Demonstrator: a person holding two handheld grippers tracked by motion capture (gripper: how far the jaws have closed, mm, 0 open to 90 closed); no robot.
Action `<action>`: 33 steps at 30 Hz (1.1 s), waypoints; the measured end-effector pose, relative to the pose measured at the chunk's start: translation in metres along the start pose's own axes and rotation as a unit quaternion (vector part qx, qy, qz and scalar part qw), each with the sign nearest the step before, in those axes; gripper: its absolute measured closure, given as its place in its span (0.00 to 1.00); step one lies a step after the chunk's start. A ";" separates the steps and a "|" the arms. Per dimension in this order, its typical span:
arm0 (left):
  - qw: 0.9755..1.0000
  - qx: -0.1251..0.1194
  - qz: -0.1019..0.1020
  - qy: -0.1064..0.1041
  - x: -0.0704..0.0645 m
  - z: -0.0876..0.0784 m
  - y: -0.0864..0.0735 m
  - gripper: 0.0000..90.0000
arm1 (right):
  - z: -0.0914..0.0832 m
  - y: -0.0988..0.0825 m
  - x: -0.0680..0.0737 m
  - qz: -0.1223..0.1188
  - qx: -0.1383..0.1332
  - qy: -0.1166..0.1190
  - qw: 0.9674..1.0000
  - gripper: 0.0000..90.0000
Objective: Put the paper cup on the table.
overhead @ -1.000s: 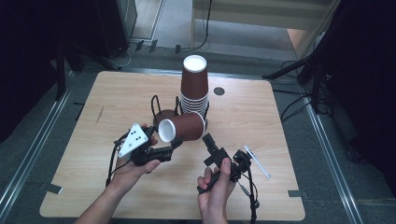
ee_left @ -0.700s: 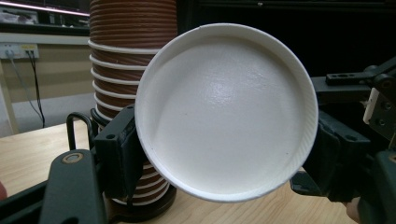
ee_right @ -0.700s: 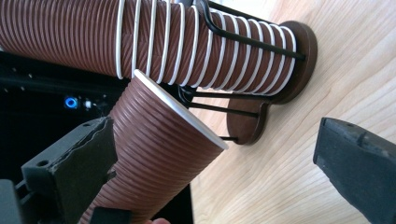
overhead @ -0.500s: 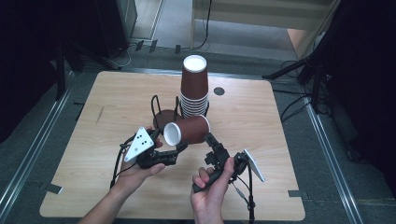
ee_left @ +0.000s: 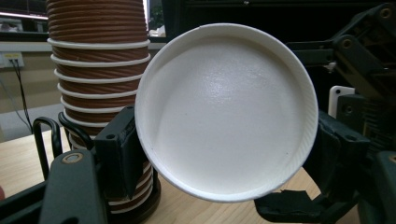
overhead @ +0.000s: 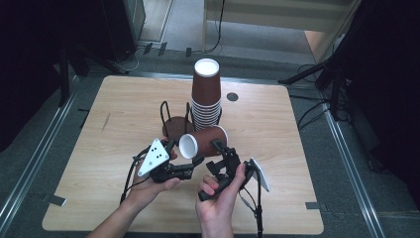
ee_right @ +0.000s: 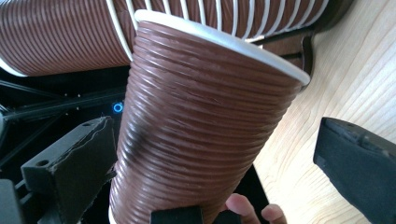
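Two claws meet low over the near half of the tabletop [overhead: 277,124], one in each of your hands. Your left claw [overhead: 190,166] is clenched on the rim of a brown paper cup [overhead: 203,142]; in the left gripper view the cup's white inside [ee_left: 226,112] faces the camera, one black jaw against the rim at the left, the other at the right. The cup lies on its side, held clear of the wood, mouth toward your left hand [overhead: 148,186], closed end toward the stack. Your right claw [overhead: 223,153] sits at the cup's side wall. In the right gripper view the ribbed cup [ee_right: 196,135] stands between the jaws: the left jaw is touching or just beside the wall, the right jaw is well apart from it, so that claw is released, not gripping. Your right hand [overhead: 218,201] is just beside the left one, cable trailing toward the near edge.

Behind the cup, a black wire holder [overhead: 171,116] stands just left of a stack of cups [overhead: 205,96], upright near the middle. Farther back, a small dark round hole [overhead: 232,96] is near the far edge.
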State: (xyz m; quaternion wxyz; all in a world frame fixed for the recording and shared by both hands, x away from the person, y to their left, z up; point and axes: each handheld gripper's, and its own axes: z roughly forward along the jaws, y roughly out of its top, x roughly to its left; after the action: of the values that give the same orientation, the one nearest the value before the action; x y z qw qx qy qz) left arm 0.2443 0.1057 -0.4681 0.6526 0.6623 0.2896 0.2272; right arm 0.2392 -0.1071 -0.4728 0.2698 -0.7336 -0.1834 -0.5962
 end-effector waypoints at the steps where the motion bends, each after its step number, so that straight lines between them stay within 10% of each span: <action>1: 1.000 -0.001 -0.001 -0.001 0.000 0.000 0.000 0.27 | 0.001 0.001 -0.001 0.007 0.002 0.002 1.000 0.00; 33: 0.999 0.000 0.036 -0.013 -0.010 0.002 -0.003 0.27 | 0.011 0.013 -0.004 0.063 0.011 0.030 0.998 0.07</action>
State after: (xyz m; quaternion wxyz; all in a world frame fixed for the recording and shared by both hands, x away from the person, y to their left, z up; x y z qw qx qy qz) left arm 0.2386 0.0974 -0.4706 0.6480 0.6748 0.2572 0.2420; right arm 0.2545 -0.1098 -0.4805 0.3200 -0.7225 -0.1355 -0.5977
